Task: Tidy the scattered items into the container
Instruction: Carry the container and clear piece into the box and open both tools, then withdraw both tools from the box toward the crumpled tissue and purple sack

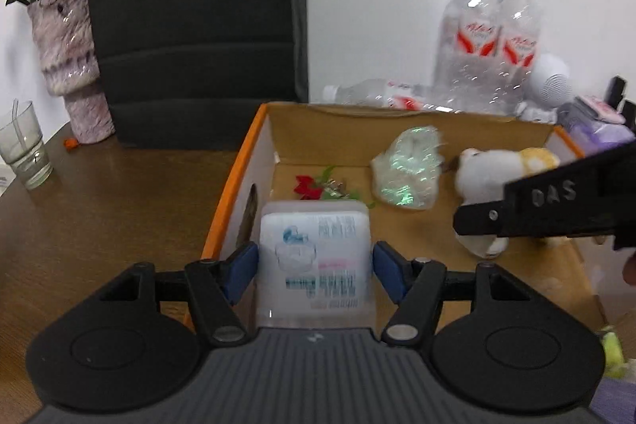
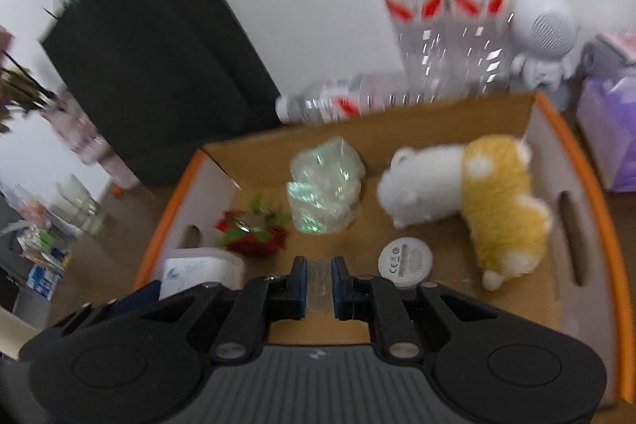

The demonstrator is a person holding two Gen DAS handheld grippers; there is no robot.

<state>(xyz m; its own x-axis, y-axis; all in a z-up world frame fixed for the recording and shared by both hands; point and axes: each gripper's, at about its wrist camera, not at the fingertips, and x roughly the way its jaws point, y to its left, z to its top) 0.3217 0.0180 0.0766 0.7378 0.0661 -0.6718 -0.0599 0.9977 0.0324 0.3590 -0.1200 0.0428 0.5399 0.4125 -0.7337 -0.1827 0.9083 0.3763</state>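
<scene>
An orange-rimmed cardboard box [image 1: 234, 185] [image 2: 608, 225] sits on the brown table. Inside lie a white and yellow plush toy [image 2: 469, 193] [image 1: 489, 165], a shiny cellophane bundle [image 2: 324, 185] [image 1: 409, 169], a red flower sprig [image 2: 254, 229] [image 1: 314, 185] and a white round disc [image 2: 405, 259]. My left gripper [image 1: 314, 265] is shut on a white plastic case with a blue label [image 1: 314, 249], held over the box's left side; the case also shows in the right wrist view [image 2: 198, 271]. My right gripper [image 2: 320, 285] is shut on a small clear item [image 2: 319, 285] over the box's near edge.
A black chair back [image 1: 194, 26] stands behind the table. Water bottles [image 1: 489, 38], a white round speaker figure [image 2: 544, 30] and a purple tissue pack [image 2: 608, 130] stand behind and right of the box. A wrapped vase [image 1: 67, 66] and a glass [image 1: 24, 146] stand at the left.
</scene>
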